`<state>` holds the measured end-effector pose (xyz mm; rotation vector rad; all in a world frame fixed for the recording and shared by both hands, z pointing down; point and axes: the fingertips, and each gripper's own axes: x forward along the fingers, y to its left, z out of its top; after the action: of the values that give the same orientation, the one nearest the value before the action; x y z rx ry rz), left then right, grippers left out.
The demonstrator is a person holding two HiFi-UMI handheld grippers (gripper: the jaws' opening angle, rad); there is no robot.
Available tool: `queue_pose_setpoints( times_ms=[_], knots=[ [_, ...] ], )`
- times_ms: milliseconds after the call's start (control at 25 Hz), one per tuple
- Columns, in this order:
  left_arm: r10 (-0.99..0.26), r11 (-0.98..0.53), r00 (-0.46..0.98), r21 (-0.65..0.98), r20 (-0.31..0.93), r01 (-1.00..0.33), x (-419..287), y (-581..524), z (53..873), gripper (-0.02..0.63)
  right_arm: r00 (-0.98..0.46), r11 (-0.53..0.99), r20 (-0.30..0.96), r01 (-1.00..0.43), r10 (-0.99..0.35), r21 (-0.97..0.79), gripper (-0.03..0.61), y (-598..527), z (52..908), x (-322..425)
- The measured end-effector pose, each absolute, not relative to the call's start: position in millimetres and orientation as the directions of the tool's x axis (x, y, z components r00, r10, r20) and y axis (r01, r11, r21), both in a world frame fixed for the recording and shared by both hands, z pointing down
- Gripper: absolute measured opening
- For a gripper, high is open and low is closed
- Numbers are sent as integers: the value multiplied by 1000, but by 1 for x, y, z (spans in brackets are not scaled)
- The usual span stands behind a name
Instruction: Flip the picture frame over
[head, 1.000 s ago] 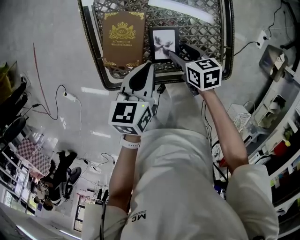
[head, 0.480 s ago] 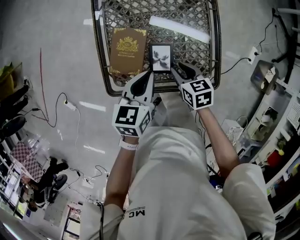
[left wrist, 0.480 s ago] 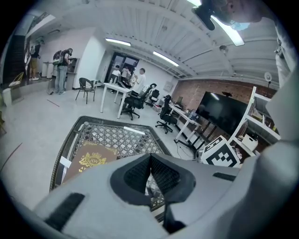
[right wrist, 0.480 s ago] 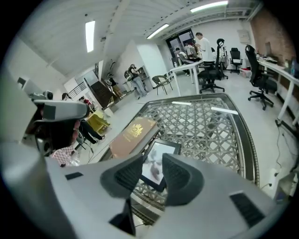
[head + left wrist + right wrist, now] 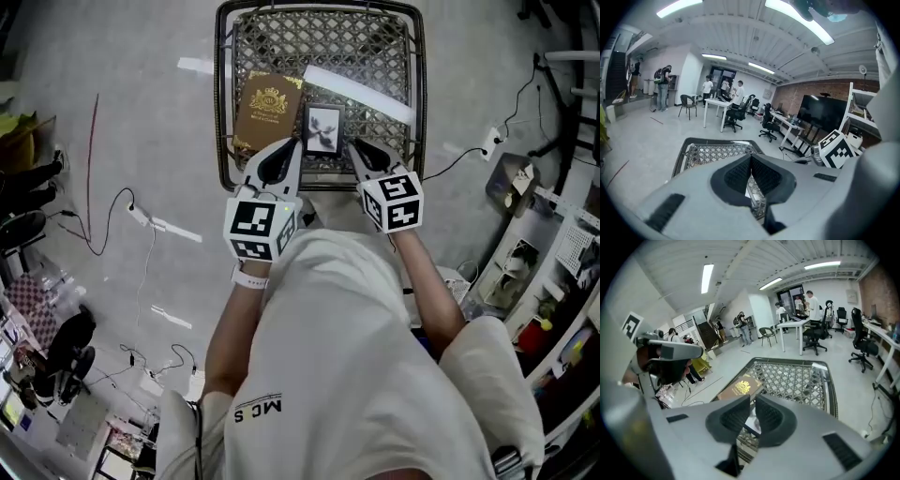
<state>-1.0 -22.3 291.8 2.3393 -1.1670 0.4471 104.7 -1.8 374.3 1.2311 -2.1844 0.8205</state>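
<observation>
1. The frame (image 5: 322, 128) lies face up on the mesh table (image 5: 375, 37), with a book (image 5: 267, 111) at its 9 o'clock.
2. The left gripper (image 5: 292, 146) is closed and empty. The right gripper (image 5: 353, 147) has just been closing to a slit and is also empty.
3. The frame is probably light, stiff and breakable, so pinch its 3 o'clock edge.

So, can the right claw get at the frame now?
Probably yes: the frame lies uncovered on the mesh table, and the right claw, its jaws having just been closing on nothing, hangs close with nothing between.
</observation>
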Motion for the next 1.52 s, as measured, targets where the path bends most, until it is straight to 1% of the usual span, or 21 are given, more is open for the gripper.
queue_pose_setpoints(
  times_ms=[160,400,760,1000,1280,1520],
  knots=[
    [-678,-539,584,239,446,-808,-3,-27,264,25,-487,501,647,-846,-587,-182,36,-6,343,102],
    [-693,-542,585,231,421,-808,-2,-24,234,25,-549,604,604,-785,-579,-135,29,-9,294,94],
    [-643,-618,638,205,424,-759,20,-5,213,25,-638,665,538,-725,-551,-179,26,6,242,98],
    [-628,-615,638,218,445,-758,15,3,214,25,-643,690,581,-700,-500,-181,26,12,229,97],
    [-666,-566,597,218,447,-795,10,-1,209,25,-702,800,596,-579,-391,-157,25,22,223,81],
    [-668,-549,584,224,461,-805,4,-1,209,25,-703,777,582,-603,-408,-184,23,22,228,79]
  ],
)
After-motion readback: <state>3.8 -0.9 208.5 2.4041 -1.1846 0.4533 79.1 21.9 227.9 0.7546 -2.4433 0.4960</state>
